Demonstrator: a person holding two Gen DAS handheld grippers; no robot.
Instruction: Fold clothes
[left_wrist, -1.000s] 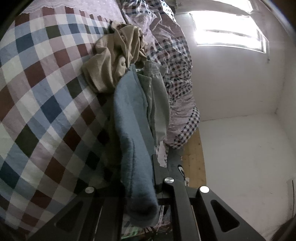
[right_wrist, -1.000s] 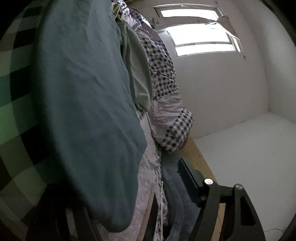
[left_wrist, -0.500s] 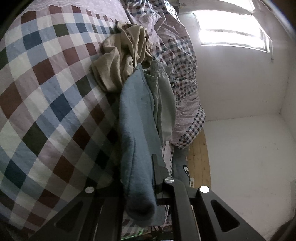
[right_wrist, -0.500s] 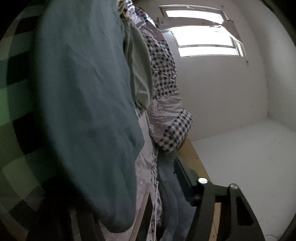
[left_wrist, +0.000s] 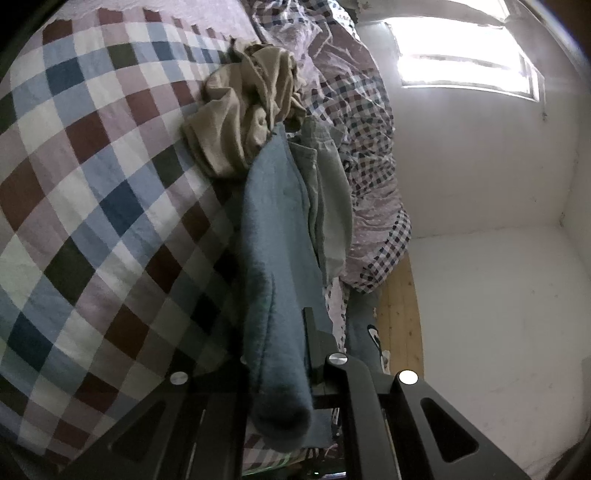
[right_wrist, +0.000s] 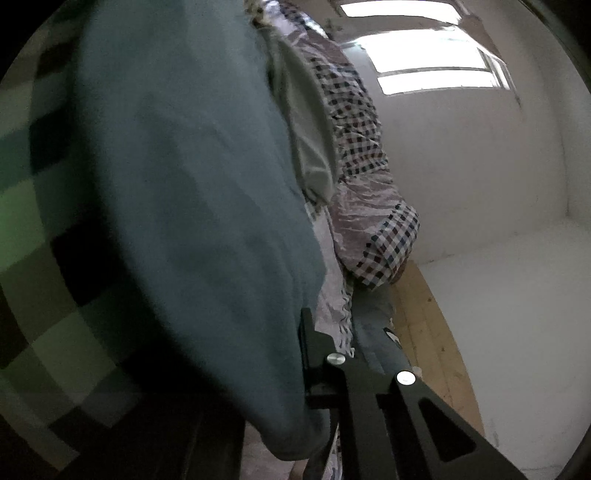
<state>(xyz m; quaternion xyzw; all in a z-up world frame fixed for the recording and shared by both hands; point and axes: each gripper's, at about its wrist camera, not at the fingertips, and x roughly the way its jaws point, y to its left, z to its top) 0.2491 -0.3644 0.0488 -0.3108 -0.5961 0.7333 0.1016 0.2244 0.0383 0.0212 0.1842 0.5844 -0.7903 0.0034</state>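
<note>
Blue garment (left_wrist: 273, 236) lies on bed (left_wrist: 92, 192), running toward 12 o'clock. Left hand-held gripper (left_wrist: 280, 354) and right hand-held gripper (right_wrist: 291, 354) are each clamped on its near edge. Both corners are best lifted evenly, cloth kept taut.

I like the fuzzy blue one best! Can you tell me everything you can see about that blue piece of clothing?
The blue garment looks like soft, fleecy cloth in a dusty blue-grey. It lies stretched in a long, bunched strip across the checked bedspread, its far end touching the crumpled beige clothes and a pale green garment beside it. The left gripper is shut on its near end. In the right wrist view it fills the frame, with the right gripper shut on its edge.
</note>
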